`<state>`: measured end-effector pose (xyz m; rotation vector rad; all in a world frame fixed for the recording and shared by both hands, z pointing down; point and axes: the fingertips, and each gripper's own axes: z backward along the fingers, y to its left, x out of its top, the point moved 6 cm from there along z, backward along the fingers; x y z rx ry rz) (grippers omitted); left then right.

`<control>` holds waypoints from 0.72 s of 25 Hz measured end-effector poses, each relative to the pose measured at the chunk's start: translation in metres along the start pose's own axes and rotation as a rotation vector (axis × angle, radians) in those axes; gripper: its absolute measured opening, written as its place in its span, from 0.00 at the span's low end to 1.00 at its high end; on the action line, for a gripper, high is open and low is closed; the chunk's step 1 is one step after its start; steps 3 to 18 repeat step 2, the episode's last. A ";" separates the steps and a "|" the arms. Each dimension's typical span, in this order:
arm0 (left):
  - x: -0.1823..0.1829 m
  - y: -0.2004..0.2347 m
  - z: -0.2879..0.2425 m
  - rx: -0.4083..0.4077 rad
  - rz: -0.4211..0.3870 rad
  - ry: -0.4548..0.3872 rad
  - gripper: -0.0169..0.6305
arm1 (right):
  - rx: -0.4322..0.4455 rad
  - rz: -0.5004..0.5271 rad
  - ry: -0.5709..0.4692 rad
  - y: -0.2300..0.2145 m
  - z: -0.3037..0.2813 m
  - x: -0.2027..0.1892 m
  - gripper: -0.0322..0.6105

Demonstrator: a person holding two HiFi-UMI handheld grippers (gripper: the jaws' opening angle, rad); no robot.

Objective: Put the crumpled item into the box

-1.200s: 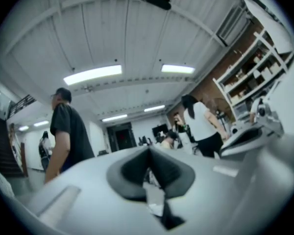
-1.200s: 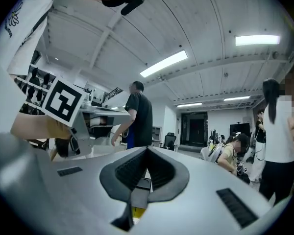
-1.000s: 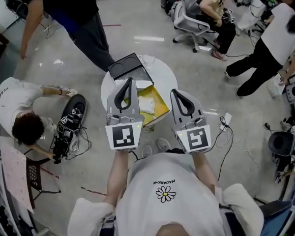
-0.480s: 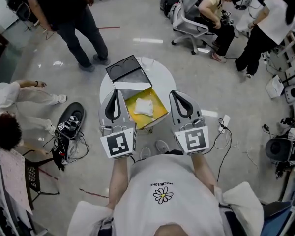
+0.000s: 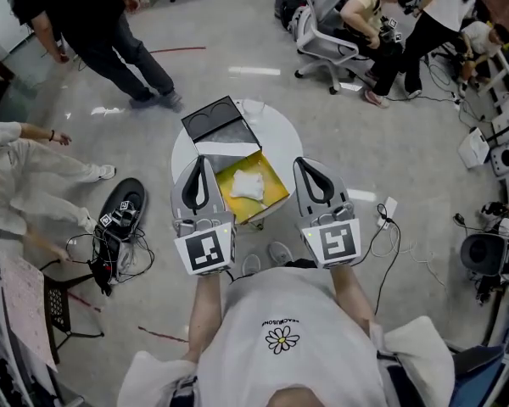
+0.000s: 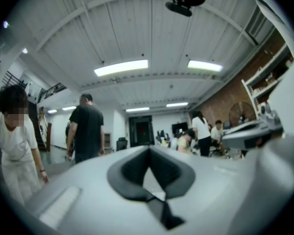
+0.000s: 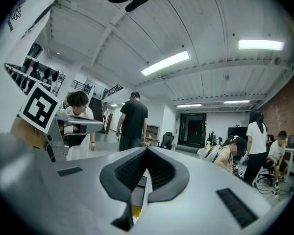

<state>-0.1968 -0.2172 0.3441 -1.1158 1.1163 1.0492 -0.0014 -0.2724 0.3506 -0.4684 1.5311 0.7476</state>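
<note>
In the head view a white crumpled item (image 5: 247,185) lies inside an open yellow box (image 5: 276,186) on a small round white table (image 5: 290,136). My left gripper (image 5: 203,160) hovers at the box's left side, raised above the table, shut with nothing in it. On the box's right my right gripper (image 5: 305,161) hangs the same way, also shut and holding nothing. In the left gripper view the left gripper (image 6: 149,149) has its jaws together; in the right gripper view the right gripper (image 7: 147,149) does too, with a sliver of the yellow box (image 7: 133,211) below.
A black tray-like lid (image 5: 220,118) lies on the table just behind the yellow box. A black device with cables (image 5: 122,206) lies on the floor at left. Several people stand or sit around, one on an office chair (image 5: 324,25) at the back.
My left gripper has drawn back to the left, off the yellow box, so the crumpled item inside now shows. The right gripper has barely moved. People in the background have walked on.
</note>
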 end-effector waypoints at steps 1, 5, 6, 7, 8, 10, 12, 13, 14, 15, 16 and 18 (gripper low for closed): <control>-0.001 0.000 0.000 0.000 0.000 0.001 0.03 | -0.001 0.000 0.002 0.000 0.000 0.000 0.05; -0.001 0.000 0.001 0.000 0.001 0.002 0.03 | -0.002 0.000 0.005 0.000 0.001 -0.001 0.05; -0.001 0.000 0.001 0.000 0.001 0.002 0.03 | -0.002 0.000 0.005 0.000 0.001 -0.001 0.05; -0.001 0.000 0.001 0.000 0.001 0.002 0.03 | -0.002 0.000 0.005 0.000 0.001 -0.001 0.05; -0.001 0.000 0.001 0.000 0.001 0.002 0.03 | -0.002 0.000 0.005 0.000 0.001 -0.001 0.05; -0.001 0.000 0.001 0.000 0.001 0.002 0.03 | -0.002 0.000 0.005 0.000 0.001 -0.001 0.05; -0.001 0.000 0.001 0.000 0.001 0.002 0.03 | -0.002 0.000 0.005 0.000 0.001 -0.001 0.05; -0.001 0.000 0.001 0.000 0.001 0.002 0.03 | -0.002 0.000 0.005 0.000 0.001 -0.001 0.05; -0.001 0.000 0.001 0.000 0.001 0.002 0.03 | -0.002 0.000 0.005 0.000 0.001 -0.001 0.05; -0.001 0.000 0.001 0.000 0.001 0.002 0.03 | -0.002 0.000 0.005 0.000 0.001 -0.001 0.05; -0.001 0.000 0.001 0.000 0.001 0.002 0.03 | -0.002 0.000 0.005 0.000 0.001 -0.001 0.05; -0.001 0.000 0.001 0.000 0.001 0.002 0.03 | -0.002 0.000 0.005 0.000 0.001 -0.001 0.05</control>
